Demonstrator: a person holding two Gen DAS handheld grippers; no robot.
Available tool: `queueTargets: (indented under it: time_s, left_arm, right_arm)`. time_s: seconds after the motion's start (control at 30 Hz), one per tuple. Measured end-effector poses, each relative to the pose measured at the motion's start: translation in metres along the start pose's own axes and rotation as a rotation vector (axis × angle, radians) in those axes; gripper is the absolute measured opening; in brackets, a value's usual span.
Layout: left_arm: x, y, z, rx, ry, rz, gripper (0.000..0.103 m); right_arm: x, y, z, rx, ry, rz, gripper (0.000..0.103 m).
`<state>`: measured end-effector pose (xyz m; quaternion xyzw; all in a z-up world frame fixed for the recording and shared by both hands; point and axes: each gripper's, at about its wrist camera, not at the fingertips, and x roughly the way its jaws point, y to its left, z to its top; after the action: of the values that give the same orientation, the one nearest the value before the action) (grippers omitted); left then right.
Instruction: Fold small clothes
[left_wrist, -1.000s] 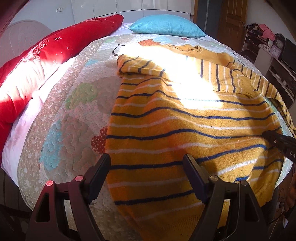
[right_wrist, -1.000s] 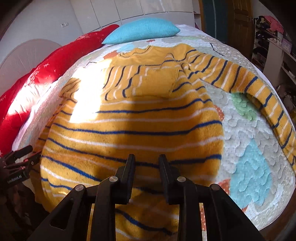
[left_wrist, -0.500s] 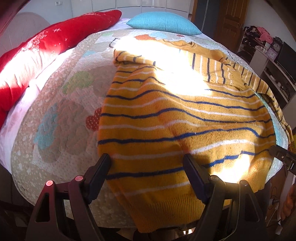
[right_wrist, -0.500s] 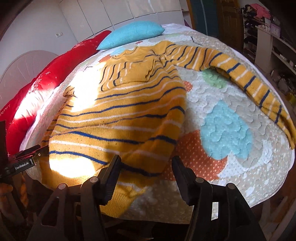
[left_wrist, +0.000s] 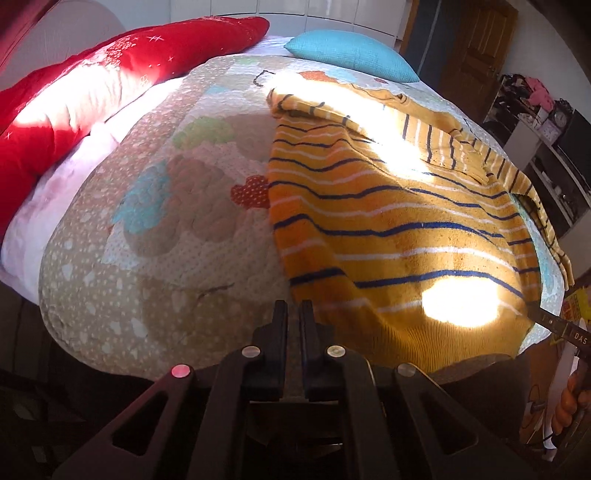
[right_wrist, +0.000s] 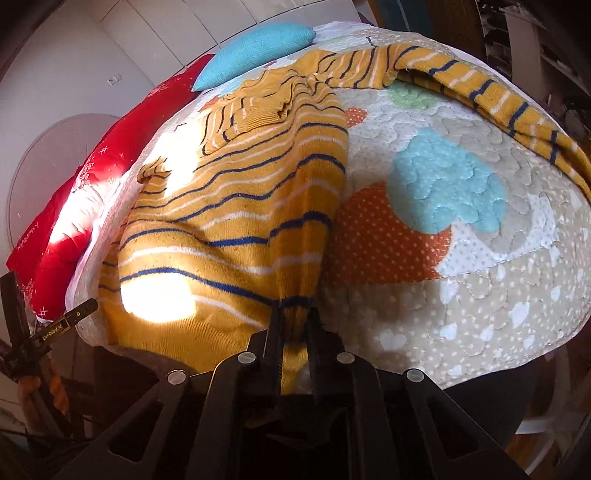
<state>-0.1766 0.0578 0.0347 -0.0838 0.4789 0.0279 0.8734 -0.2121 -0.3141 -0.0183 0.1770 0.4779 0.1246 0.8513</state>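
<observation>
My left gripper (left_wrist: 291, 314) sits low at 6 o'clock in its own view, fingers (left_wrist: 279, 325) pressed nearly together with only a thin slit between them; I see no cloth in that slit, only the quilt (left_wrist: 155, 229) behind it. The sweater (left_wrist: 399, 221), mustard with navy and white stripes, lies on the bed from 12 to 4 o'clock of that view, its hem draping over the near edge, its left edge just beside my left fingertips at about 1 o'clock from them. A sun patch glares on the hem at 4 o'clock. My right gripper (right_wrist: 293, 325) is clamped on a bunched fold of the sweater (right_wrist: 236, 221) at the hem corner, fabric pulled into a ridge running up toward 12 o'clock. One sleeve (right_wrist: 480, 92) trails across the quilt (right_wrist: 480, 288) from 12 to 3 o'clock. A blue pillow (right_wrist: 258, 48) sits at 11 o'clock, a red cushion (right_wrist: 74, 206) at 9.
</observation>
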Motion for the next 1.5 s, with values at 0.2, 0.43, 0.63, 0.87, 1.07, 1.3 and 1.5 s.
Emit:
queueTargets:
  time_s: [0.2, 0.43, 0.63, 0.87, 1.07, 1.3, 1.5]
  left_arm:
    - [-0.027, 0.002, 0.016, -0.007, -0.105, -0.011, 0.051]
    - [-0.013, -0.033, 0.040, 0.040, -0.099, -0.092, 0.057]
    - [0.001, -0.060, 0.044, 0.103, -0.059, -0.102, 0.057]
    - [0.004, -0.064, 0.056, 0.095, -0.070, -0.106, 0.057]
    - [0.026, -0.074, 0.057, 0.093, -0.007, -0.133, 0.057]
    - [0.036, -0.086, 0.061, 0.128, 0.019, -0.126, 0.057]
    - [0.041, -0.088, 0.061, 0.114, 0.033, -0.140, 0.057]
  right_arm:
    - [-0.045, -0.067, 0.039, 0.211, -0.241, -0.082, 0.053]
    - [-0.030, -0.166, 0.087, 0.675, -0.395, 0.170, 0.065]
    - [-0.017, -0.207, 0.125, 0.830, -0.438, 0.169, 0.007]
    - [-0.094, -0.186, 0.181, 0.545, -0.608, 0.139, 0.006]
    - [-0.061, -0.198, 0.115, 0.560, -0.451, 0.060, 0.009]
    - [-0.045, -0.222, 0.068, 0.654, -0.440, 0.085, 0.032]
    - [-0.048, -0.235, 0.077, 0.729, -0.489, 0.080, 0.046]
